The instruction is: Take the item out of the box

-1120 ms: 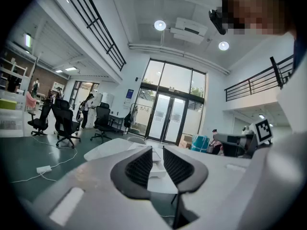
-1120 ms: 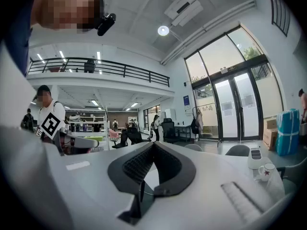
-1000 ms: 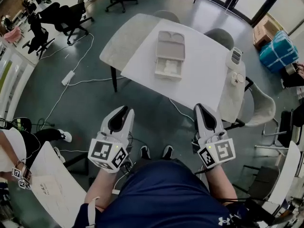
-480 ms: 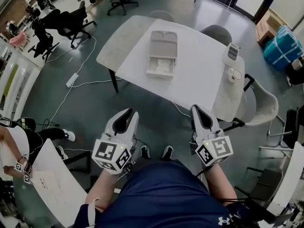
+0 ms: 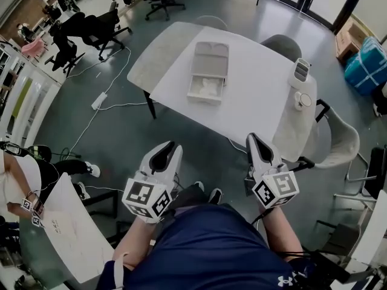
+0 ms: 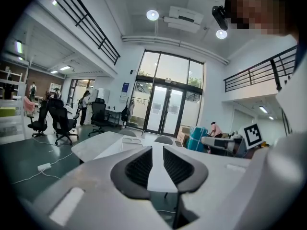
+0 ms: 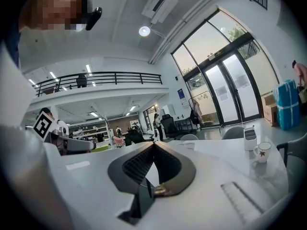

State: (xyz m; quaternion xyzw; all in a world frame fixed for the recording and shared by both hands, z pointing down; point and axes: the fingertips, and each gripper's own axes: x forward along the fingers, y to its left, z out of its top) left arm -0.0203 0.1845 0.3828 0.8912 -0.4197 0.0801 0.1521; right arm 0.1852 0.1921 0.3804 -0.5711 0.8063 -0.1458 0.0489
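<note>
An open beige box (image 5: 207, 72) lies on the white table (image 5: 254, 101), lid flipped back, with a white item (image 5: 206, 88) in its tray. Both grippers hang over the floor, well short of the table's near edge. In the head view my left gripper (image 5: 171, 145) is at lower left and my right gripper (image 5: 252, 138) at lower right. The left gripper view shows the left gripper (image 6: 157, 147) with a narrow gap between its pads and nothing in it; the box (image 6: 130, 140) is far ahead. In the right gripper view, the right gripper (image 7: 153, 143) has its pads touching and holds nothing.
A mug (image 5: 300, 99) and a white device (image 5: 301, 70) stand at the table's right end. Grey chairs (image 5: 338, 139) ring the table. Cables and a power strip (image 5: 98, 100) lie on the floor at left. A person sits at another white table (image 5: 66, 234) at lower left.
The table and box have shifted slightly in the head view as the person moves. Both grippers keep their pose over the floor.
</note>
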